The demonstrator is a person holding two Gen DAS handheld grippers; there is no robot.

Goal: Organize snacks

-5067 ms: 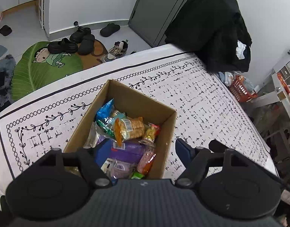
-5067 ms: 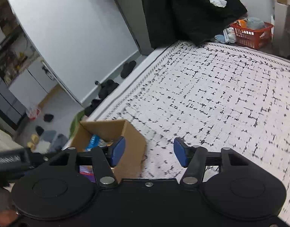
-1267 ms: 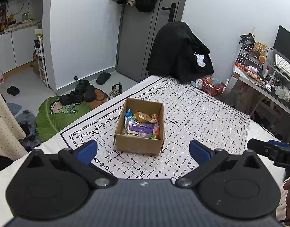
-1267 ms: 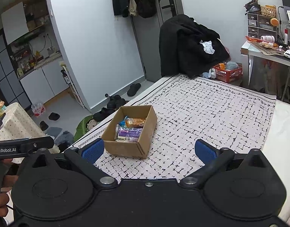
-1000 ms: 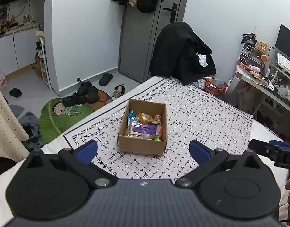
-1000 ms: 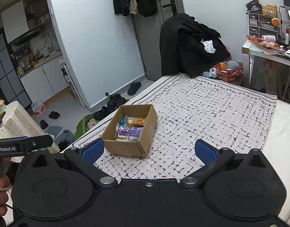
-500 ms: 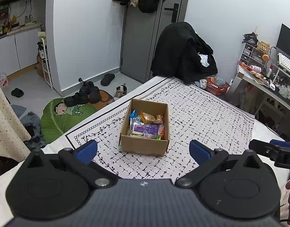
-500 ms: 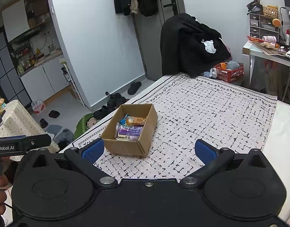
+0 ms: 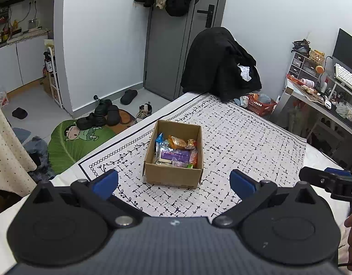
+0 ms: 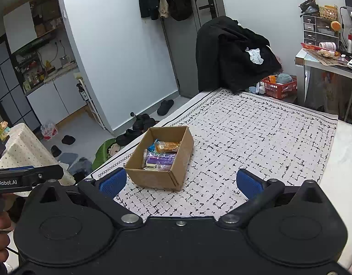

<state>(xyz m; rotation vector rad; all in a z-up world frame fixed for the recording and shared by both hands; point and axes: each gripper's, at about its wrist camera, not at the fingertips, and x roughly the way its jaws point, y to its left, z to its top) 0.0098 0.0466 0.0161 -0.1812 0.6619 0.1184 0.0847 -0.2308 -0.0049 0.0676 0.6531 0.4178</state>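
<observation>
An open cardboard box (image 9: 173, 174) (image 10: 153, 178) sits on a bed spread with a white, black-patterned cloth (image 9: 244, 151) (image 10: 256, 142). Inside lie several snack packets: a purple pack (image 9: 174, 154) (image 10: 161, 159), an orange biscuit pack (image 9: 177, 142) (image 10: 168, 146) and a blue wrapper (image 9: 159, 138). My left gripper (image 9: 173, 184) hovers open, well back from the box, nothing between its fingers. My right gripper (image 10: 181, 181) is open too, also held back and high. Each gripper shows at the edge of the other's view.
A chair draped in black clothes (image 9: 222, 66) (image 10: 233, 52) stands beyond the bed. A red basket (image 9: 261, 105) (image 10: 279, 86) and a cluttered desk (image 9: 325, 96) lie to the right. Shoes (image 9: 102, 114) and a green mat (image 9: 70, 142) are on the floor left.
Both grippers have drawn far back and up from the box since five seconds ago and opened wider. Over the last second they barely drift; the box stays put.
</observation>
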